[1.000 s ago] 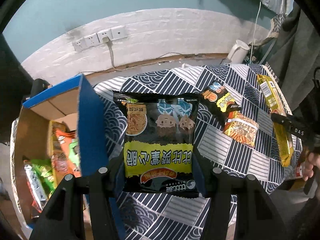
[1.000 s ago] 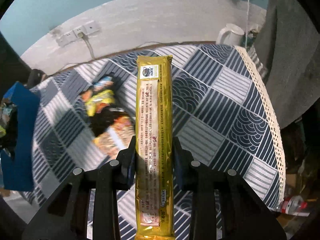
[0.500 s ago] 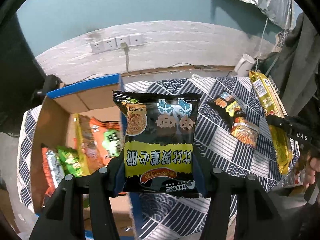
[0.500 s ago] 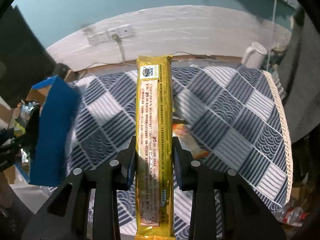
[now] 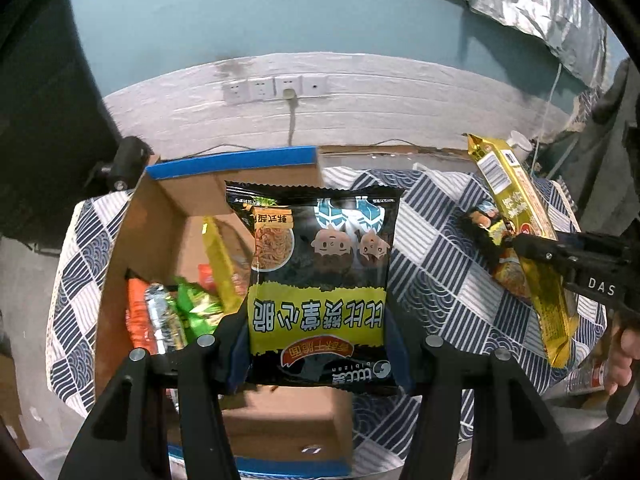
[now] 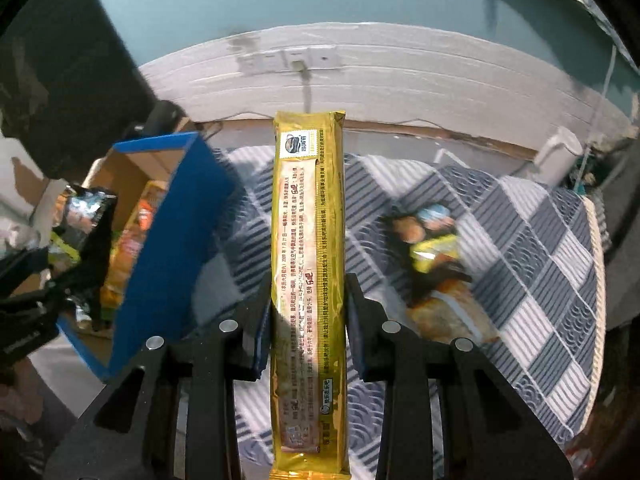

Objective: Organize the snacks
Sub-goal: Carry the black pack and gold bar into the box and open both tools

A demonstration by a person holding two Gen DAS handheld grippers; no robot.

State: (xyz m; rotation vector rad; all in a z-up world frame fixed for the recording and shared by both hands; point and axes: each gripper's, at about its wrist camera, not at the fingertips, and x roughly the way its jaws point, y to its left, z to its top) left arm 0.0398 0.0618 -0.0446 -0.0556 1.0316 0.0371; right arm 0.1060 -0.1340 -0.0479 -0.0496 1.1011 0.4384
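In the left wrist view, the left claw (image 5: 320, 344) grips a black and yellow snack bag (image 5: 320, 280) by its sides, centre frame, above an open cardboard box (image 5: 136, 248) at left that holds several snack packets (image 5: 172, 312). The right claw (image 6: 308, 320) clamps a long gold packet (image 6: 308, 280) — upright, mid-frame in its own view. On the patterned tabletop (image 6: 540, 280), right of centre, lies a blurred snack bag (image 6: 436, 264). A hand (image 5: 624, 356) shows at the left view's right edge.

black noodle packet (image 5: 320, 280): glossy plastic | gold packet (image 6: 308, 280): shiny foil | box (image 5: 160, 216): matt cardboard | tablecloth (image 6: 540, 280): woven cloth
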